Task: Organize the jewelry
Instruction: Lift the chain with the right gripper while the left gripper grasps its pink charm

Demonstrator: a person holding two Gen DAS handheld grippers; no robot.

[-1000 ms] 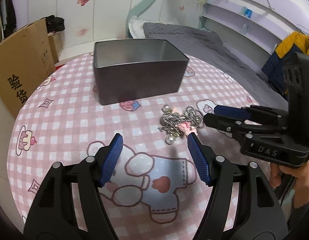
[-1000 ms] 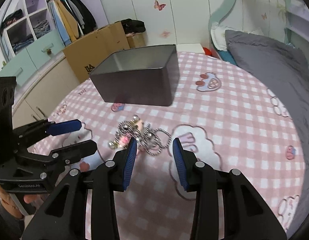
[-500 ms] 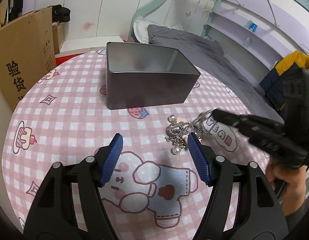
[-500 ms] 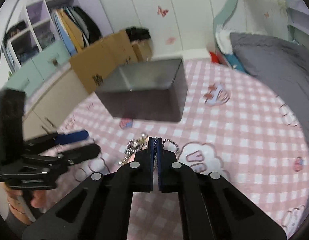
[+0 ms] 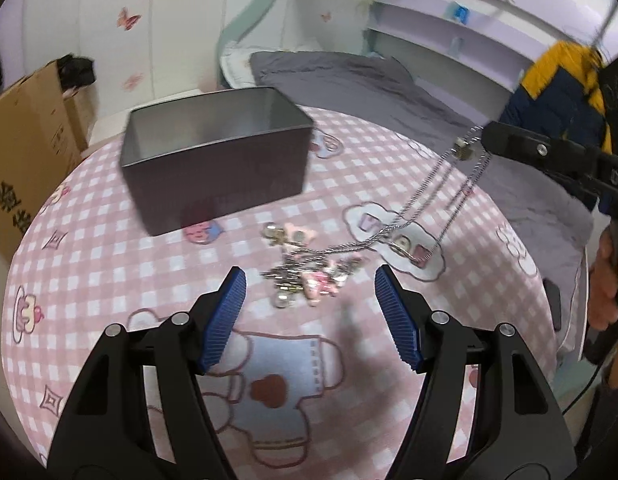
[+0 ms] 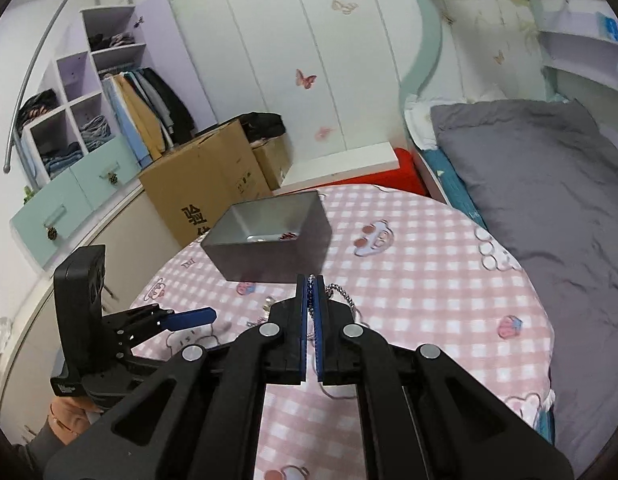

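A heap of silver jewelry with pink charms (image 5: 305, 276) lies on the pink checked tablecloth (image 5: 109, 264), just ahead of my open left gripper (image 5: 309, 280), whose blue pads hover on either side of it without touching. A silver chain (image 5: 425, 196) runs taut from the heap up to my right gripper (image 5: 489, 134), which is shut on its upper end. In the right wrist view the right gripper (image 6: 310, 280) has its pads pressed together, with chain links (image 6: 341, 294) hanging beside them. The open grey tin box (image 5: 217, 164) stands beyond the heap; a few small pieces (image 6: 287, 235) lie inside it.
The table is round, and its edge (image 6: 541, 320) borders a grey bed (image 6: 549, 184) on the right. Cardboard boxes (image 6: 205, 192) and a wardrobe with shelves (image 6: 89, 120) stand on the left. A person's hand (image 5: 605, 292) holds the right gripper's handle.
The right gripper shut on the chain at the heap, then rose and pulled back, drawing the chain up taut. The left gripper stayed open and shifted slightly.
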